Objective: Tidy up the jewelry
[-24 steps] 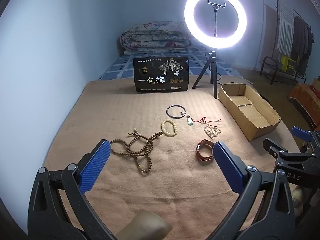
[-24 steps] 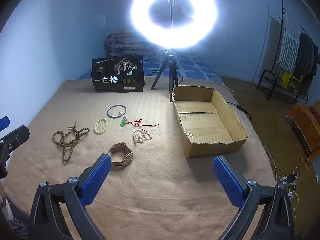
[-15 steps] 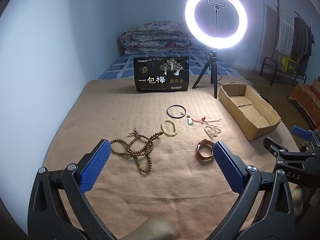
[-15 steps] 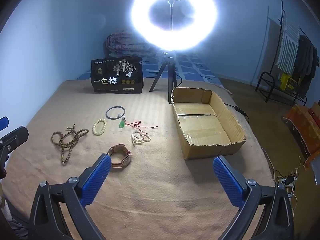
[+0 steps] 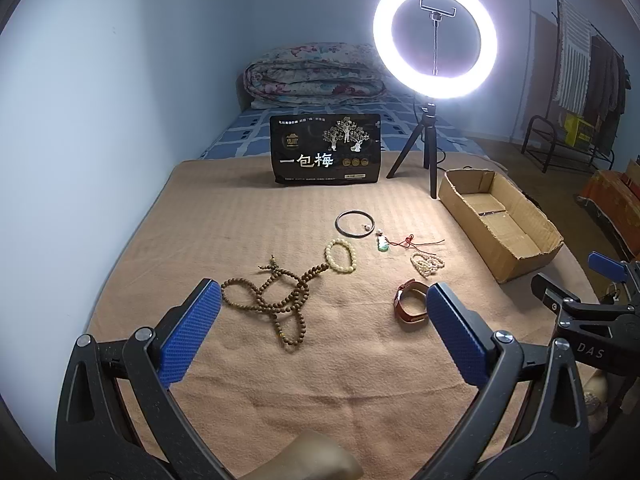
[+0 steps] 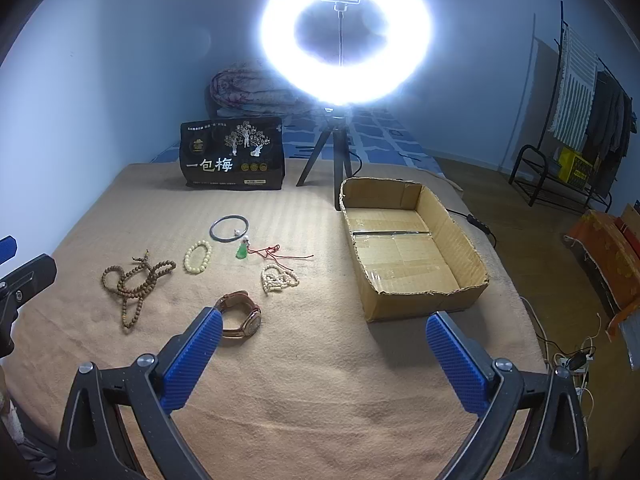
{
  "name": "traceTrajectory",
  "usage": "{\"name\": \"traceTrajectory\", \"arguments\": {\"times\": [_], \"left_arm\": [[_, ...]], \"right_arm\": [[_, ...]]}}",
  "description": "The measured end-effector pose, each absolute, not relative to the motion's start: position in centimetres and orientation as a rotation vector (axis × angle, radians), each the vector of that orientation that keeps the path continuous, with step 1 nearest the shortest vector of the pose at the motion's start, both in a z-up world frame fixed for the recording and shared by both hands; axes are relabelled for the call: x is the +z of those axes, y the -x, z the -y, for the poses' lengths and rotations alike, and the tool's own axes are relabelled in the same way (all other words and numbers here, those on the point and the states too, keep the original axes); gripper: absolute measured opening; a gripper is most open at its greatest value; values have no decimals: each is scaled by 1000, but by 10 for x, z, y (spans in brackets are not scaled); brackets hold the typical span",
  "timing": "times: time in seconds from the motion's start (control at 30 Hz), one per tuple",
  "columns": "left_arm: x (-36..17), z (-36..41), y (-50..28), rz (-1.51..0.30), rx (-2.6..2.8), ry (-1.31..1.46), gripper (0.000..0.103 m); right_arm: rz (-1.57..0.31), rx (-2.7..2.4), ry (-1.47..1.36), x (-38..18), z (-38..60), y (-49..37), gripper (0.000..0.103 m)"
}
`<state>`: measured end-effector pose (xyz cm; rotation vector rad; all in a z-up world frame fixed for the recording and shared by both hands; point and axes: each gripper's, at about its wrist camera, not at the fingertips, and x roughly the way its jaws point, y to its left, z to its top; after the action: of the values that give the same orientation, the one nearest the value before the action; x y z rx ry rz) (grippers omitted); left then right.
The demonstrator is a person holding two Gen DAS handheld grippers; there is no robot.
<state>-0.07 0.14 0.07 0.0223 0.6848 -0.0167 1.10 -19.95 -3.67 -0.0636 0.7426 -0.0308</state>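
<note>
Cardboard box (image 5: 500, 224) is the landmark. Left view: left gripper (image 5: 320, 334) stands wide, empty; beads (image 5: 276, 300) lie well left of the box. Right view: right gripper (image 6: 324, 354) is wide, empty; watch (image 6: 240, 314) lies left of the box. No piece is picked yet; I think next is closing on the watch.

Both wrist cameras look forward and down over the tan blanket (image 5: 240, 216) from its near edge, left one further left. Both take in the jewelry, the box (image 6: 460, 240) and the ring light (image 5: 435, 38), and each other's gripper at the edge.
</note>
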Motion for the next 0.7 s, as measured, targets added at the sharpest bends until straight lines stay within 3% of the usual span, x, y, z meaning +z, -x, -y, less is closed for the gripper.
{"name": "traceTrajectory", "arguments": {"times": [0.7], "left_arm": [[2, -5, 1, -688, -17, -22, 103]], "right_arm": [[-741, -33, 67, -38, 199, -11, 103]]}}
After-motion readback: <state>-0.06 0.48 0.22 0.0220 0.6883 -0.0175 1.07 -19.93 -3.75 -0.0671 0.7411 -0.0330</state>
